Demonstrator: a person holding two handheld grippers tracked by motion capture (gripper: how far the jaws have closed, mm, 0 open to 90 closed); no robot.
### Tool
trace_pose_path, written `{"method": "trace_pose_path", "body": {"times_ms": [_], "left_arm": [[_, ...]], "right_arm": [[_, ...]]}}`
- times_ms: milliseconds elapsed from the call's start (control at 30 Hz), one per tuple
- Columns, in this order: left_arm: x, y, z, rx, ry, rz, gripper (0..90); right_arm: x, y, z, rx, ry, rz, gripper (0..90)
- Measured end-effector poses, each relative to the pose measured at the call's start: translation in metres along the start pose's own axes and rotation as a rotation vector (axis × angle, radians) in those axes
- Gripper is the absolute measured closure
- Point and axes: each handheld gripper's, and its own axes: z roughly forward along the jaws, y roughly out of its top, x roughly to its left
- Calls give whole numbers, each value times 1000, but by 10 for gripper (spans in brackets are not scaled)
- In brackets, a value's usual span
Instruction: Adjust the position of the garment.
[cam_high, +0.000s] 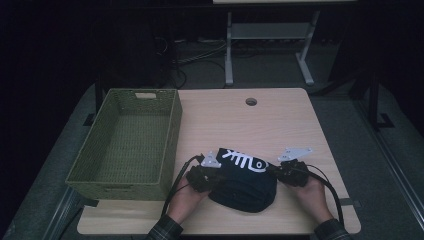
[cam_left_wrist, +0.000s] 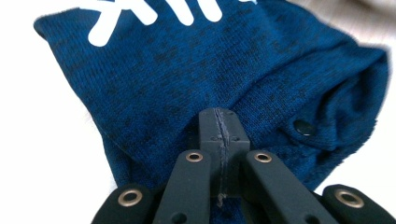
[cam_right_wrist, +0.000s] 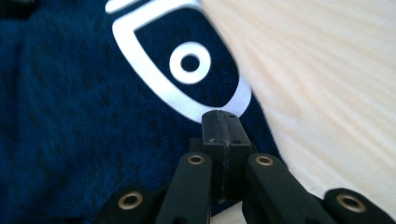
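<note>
- From the high view, we see a dark blue cloth with a white fish drawing lying on the table, near our edge. Its long side runs left to right. Our left gripper is at its left end and our right gripper is at its right end, so the cloth lies between the two. The green basket stands to the left, just beside the left gripper, so the left hand is the nearer one to it. This view is dark, so we think the cloth is bunched up, but we cannot be sure.
- In the left gripper view, our left gripper has its jaws pressed together, and they pinch an edge of the cloth. The cloth spreads away ahead of the jaws. A small dark snap button sits off to the right.
- In the right gripper view, our right gripper is also pressed together, and it pinches the cloth right by the white fish head. Most of the cloth lies ahead and to the left of these jaws, with bare table to the right.
</note>
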Motion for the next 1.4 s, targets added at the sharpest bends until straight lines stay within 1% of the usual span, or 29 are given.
{"method": "trace_pose_path", "body": {"times_ms": [33,100,133,233,300,400,467,500,567,600,633,667,700,733,800,833,867,900,933,967,1100,1133,1167,1200,1233,1267,1300,1333,1400], "left_arm": [[0,0,0,0,0,0,900],[2,0,4,13,23,8,900],[3,0,5,18,36,13,900],[7,2,6,31,77,33,900],[9,1,6,27,76,25,900],[9,2,5,26,67,18,899],[10,2,2,7,46,-4,892],[12,3,0,-3,36,-14,872],[13,4,-5,-27,28,-31,831],[15,7,-10,-54,24,-40,780],[15,7,-10,-54,24,-40,753],[16,10,-15,-74,27,-52,720],[16,10,-15,-74,27,-52,696],[17,11,-16,-79,29,-53,664],[20,13,-18,-84,28,-69,602],[21,14,-18,-86,27,-74,602],[23,15,-18,-86,29,-79,575],[25,16,-17,-90,26,-92,537],[26,17,-16,-92,22,-98,491],[28,17,-15,-93,19,-108,491],[36,19,-10,-90,27,-121,416],[38,20,-8,-91,27,-128,374],[42,20,-5,-92,27,-134,359],[42,20,-5,-92,27,-134,341],[44,21,-3,-89,28,-136,341],[46,21,-1,-86,25,-143,320],[48,21,1,-77,22,-140,297],[49,20,3,-80,21,-149,277],[51,20,5,-77,23,-147,254]], "right_arm": [[0,0,0,0,0,0,900],[0,-2,0,4,12,12,900],[4,-3,0,8,17,18,900],[7,-6,-2,10,27,18,900],[12,-10,-5,9,36,13,900],[14,-11,-6,7,37,14,900],[13,-11,-7,0,41,14,895],[13,-11,-10,-12,39,11,844],[12,-12,-15,-29,35,21,781],[12,-13,-21,-56,17,33,704],[12,-13,-21,-56,17,33,704],[12,-13,-27,-71,-1,34,624],[12,-13,-27,-71,-1,34,624],[11,-14,-32,-82,-34,33,565],[10,-16,-36,-93,-54,48,500],[10,-16,-36,-93,-54,48,500],[9,-19,-38,-92,-65,55,468],[8,-21,-40,-91,-73,65,431],[5,-26,-43,-98,-97,82,359],[5,-26,-43,-98,-97,82,359],[-2,-38,-48,-83,-127,120,256],[-6,-44,-49,-71,-134,142,166],[-7,-46,-48,-59,-141,159,133],[-7,-46,-48,-59,-141,159,133],[-8,-49,-48,-44,-146,165,132],[-9,-52,-47,-33,-154,161,121],[-9,-54,-46,-20,-166,161,94],[-9,-55,-44,-10,-170,158,85],[-8,-56,-40,12,-189,144,69]]}}
